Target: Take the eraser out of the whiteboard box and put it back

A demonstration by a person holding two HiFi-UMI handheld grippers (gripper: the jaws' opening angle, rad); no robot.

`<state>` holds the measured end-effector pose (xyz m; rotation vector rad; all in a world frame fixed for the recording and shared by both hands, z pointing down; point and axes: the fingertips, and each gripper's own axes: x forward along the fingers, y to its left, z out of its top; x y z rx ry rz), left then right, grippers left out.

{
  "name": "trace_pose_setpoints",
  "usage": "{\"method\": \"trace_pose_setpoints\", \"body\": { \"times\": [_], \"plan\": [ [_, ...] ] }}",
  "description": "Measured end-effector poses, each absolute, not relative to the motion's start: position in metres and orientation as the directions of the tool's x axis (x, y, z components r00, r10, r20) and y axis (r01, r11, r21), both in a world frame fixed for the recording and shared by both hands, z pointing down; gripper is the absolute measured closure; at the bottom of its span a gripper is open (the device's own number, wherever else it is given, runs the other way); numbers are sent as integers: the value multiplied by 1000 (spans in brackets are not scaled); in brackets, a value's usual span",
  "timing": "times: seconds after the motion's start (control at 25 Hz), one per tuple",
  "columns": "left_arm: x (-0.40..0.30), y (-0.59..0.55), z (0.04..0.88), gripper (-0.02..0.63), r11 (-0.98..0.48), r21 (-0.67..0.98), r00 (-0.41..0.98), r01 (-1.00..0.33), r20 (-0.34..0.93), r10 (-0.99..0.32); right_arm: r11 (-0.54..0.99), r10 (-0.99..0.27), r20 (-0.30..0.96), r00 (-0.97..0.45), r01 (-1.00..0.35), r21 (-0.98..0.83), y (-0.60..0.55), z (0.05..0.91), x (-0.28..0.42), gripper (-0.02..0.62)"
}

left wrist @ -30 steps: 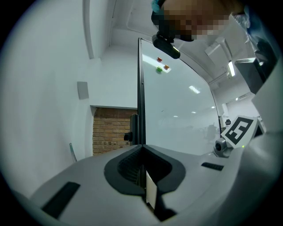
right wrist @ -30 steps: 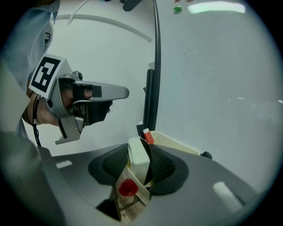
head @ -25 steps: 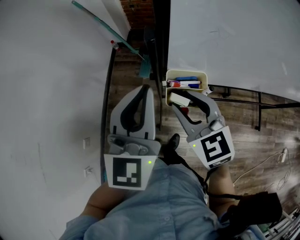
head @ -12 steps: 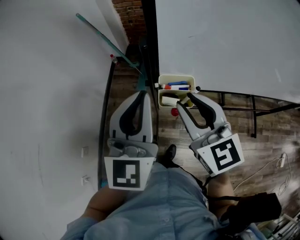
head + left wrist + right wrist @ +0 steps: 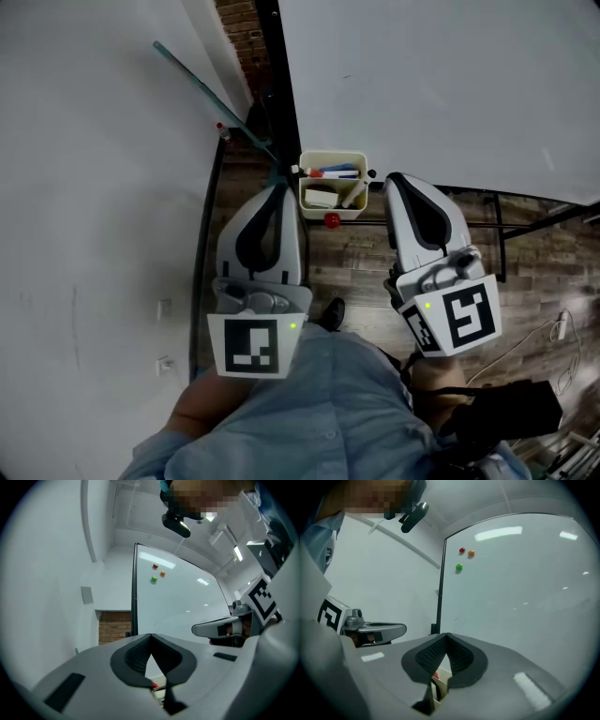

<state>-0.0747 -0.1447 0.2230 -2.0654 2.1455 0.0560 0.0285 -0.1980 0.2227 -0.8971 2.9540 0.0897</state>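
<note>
Now the white eraser (image 5: 322,198) lies inside the cream box (image 5: 332,157).

Wooden floor (image 5: 361,258), white wall (image 5: 94,187), brick (image 5: 234,14)

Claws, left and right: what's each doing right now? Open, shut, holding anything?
Left claw: shut, empty.
Right claw: has just closed; shut, with nothing between its jaws.

The pale yellow rectangular plastic whiteboard box (image 5: 333,214) hangs upright at the whiteboard's lower edge, its top open. The white rectangular block eraser (image 5: 322,198) lies inside it, toward the box's left end in the head view
</note>
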Motion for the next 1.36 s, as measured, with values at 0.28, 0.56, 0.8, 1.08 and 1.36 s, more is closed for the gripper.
{"method": "trace_pose_setpoints", "body": {
  "times": [0.28, 0.56, 0.8, 1.08, 1.36],
  "plan": [
    [-68, -143, 217, 601, 50, -98, -35, -994, -156, -987, 834, -545, -79, -835, -549, 48, -195, 218, 31, 595],
    [-68, -146, 215, 601, 51, -102, -34, -993, -160, -987, 841, -534, -89, -841, -539, 45, -196, 215, 29, 595],
    [-68, -145, 216, 601, 47, -106, -30, -993, -153, -988, 844, -530, -91, -843, -535, 38, -194, 215, 26, 595],
    [-71, -142, 218, 601, 47, -102, -32, -994, -147, -989, 846, -528, -89, -845, -532, 35, -192, 216, 23, 595],
    [-73, -137, 218, 601, 48, -101, -33, -994, -150, -988, 846, -527, -90, -845, -532, 36, -187, 217, 21, 595]
  ]
}}
